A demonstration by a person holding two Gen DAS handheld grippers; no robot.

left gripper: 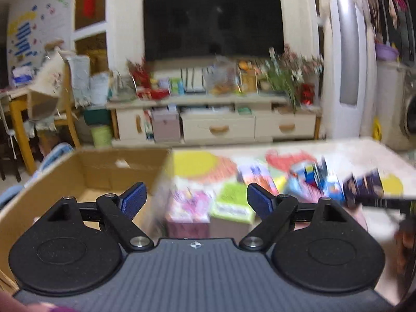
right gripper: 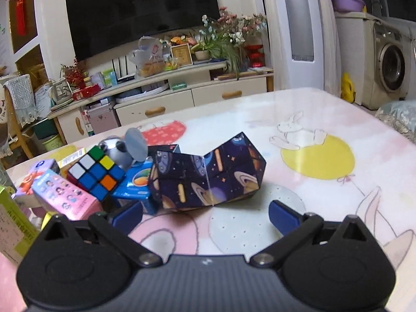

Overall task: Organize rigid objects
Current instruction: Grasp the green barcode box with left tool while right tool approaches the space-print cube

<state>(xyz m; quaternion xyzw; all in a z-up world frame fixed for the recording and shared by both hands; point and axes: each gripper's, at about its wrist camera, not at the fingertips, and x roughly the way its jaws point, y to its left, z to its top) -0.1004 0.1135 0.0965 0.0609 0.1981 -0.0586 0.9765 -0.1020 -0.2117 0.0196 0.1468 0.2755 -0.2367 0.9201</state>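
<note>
The table (right gripper: 338,109), under a pale cloth printed with rabbits and balloons, carries a heap of small toys and boxes along its left half in the right wrist view, and a cardboard box (left gripper: 85,171) stands open at the table's left end in the left wrist view. Biggest piece of the heap is the folding space-print cube (right gripper: 208,174), dark blue with planets, lying as a bent, V-shaped slab whose long axis runs left to right across the view. It sits straight ahead of the right gripper (right gripper: 205,215), just beyond the blue pads, which stand wide apart with nothing between them; the span looks roughly matched to the slab's length, so I judge a grip across its short side would be easier than end to end. Left of it, touching or nearly so, rest a blue carton (right gripper: 137,184), a scrambled puzzle cube (right gripper: 96,173) and a pink box (right gripper: 65,195). The left gripper (left gripper: 195,200) hangs open and empty near the cardboard box's right wall, blurred, farther from the slab, so the right hand is the nearer one
</note>
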